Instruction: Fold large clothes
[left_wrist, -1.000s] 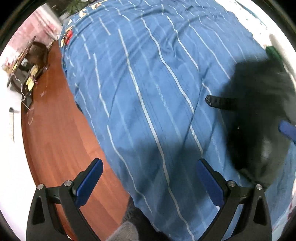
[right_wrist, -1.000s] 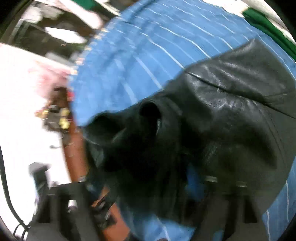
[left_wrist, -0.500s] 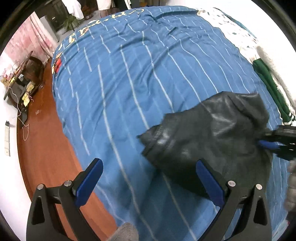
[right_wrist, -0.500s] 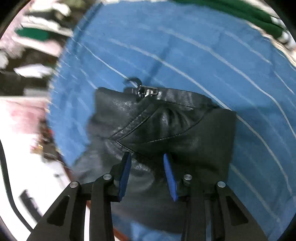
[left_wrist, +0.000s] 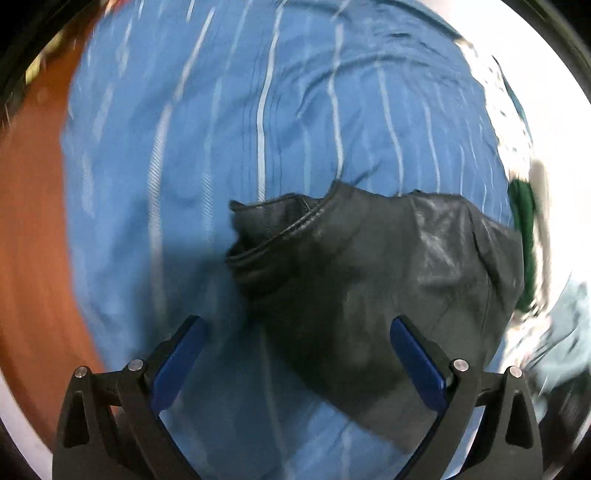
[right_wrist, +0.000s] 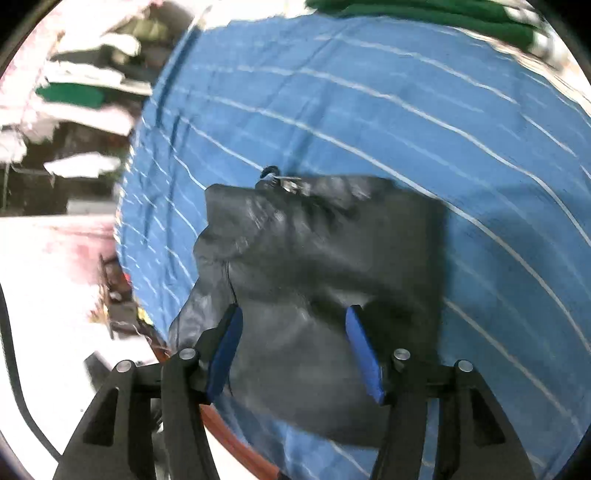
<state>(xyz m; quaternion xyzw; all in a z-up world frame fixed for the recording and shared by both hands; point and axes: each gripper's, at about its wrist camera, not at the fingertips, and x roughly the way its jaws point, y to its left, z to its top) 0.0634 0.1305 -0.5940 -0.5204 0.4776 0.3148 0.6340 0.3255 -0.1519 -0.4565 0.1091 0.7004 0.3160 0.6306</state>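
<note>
Black leather jacket (left_wrist: 376, 280): lies in a loose bundle on the blue striped bedcover (left_wrist: 258, 129), near the cover's edge above the floor. Collar or hem edge with raised seams turned toward the left in the left wrist view. Surface shiny and creased. A metal zipper pull (right_wrist: 290, 182) shows at its far edge in the right wrist view.

Left gripper (left_wrist: 295, 328): fingers spread wide, blue pads facing each other, pointing steeply down over the near edge of the jacket. Nothing is pinched; the right pad (left_wrist: 417, 358) stands in front of the leather, the left one in front of bare bedcover.

Right gripper (right_wrist: 293, 317): jaws opening, set partly apart above the jacket. Leather fills the gap behind the pads; motion blur makes contact hard to judge, but the pads do not appear to press on it.

Green clothing (right_wrist: 436, 16): folded, at the far side of the bed.

Wooden floor (left_wrist: 29, 240): reddish brown, beside the bed.

Background: blurred shelves or piles of light and green items (right_wrist: 74, 92).
</note>
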